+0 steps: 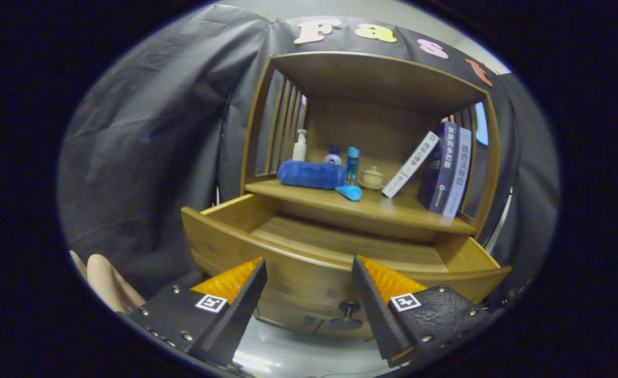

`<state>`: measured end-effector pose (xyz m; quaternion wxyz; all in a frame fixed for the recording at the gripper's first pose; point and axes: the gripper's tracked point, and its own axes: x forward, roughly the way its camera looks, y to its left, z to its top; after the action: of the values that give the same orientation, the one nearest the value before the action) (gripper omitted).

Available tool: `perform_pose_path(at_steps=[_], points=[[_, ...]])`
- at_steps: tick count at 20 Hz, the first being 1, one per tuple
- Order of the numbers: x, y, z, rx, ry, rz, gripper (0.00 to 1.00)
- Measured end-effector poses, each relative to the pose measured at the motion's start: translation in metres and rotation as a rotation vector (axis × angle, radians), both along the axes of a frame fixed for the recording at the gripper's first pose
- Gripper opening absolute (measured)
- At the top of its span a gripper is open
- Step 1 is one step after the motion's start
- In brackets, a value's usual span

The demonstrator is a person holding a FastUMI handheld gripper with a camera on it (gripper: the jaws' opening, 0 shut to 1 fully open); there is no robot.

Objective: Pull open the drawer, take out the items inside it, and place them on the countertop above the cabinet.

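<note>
The wooden cabinet's drawer stands pulled out toward me, and its inner floor shows bare wood. Its dark knob sits on the drawer front, low between my fingers. My gripper is open, in front of and slightly above the drawer front, holding nothing. On the countertop above the drawer lie a rolled blue towel and a small blue bottle on its side. A blue upright bottle stands behind them.
At the back of the countertop stand a white pump bottle, a small round bottle and a beige lidded jar. Three books lean at the right side. A person's hand shows beside the left finger.
</note>
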<state>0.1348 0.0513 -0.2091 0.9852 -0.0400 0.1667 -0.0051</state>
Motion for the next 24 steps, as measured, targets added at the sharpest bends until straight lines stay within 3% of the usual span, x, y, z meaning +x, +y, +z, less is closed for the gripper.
perform_pose_path(at_steps=[3,7,14,24], points=[[0.000,-0.006,-0.005,-0.061,-0.020,-0.043,0.97],[0.002,-0.007,-0.005,-0.041,-0.050,-0.104,0.97],[0.015,-0.013,0.001,-0.140,-0.101,-0.150,0.97],[0.052,-0.023,-0.008,-0.145,-0.091,-0.197,0.97]])
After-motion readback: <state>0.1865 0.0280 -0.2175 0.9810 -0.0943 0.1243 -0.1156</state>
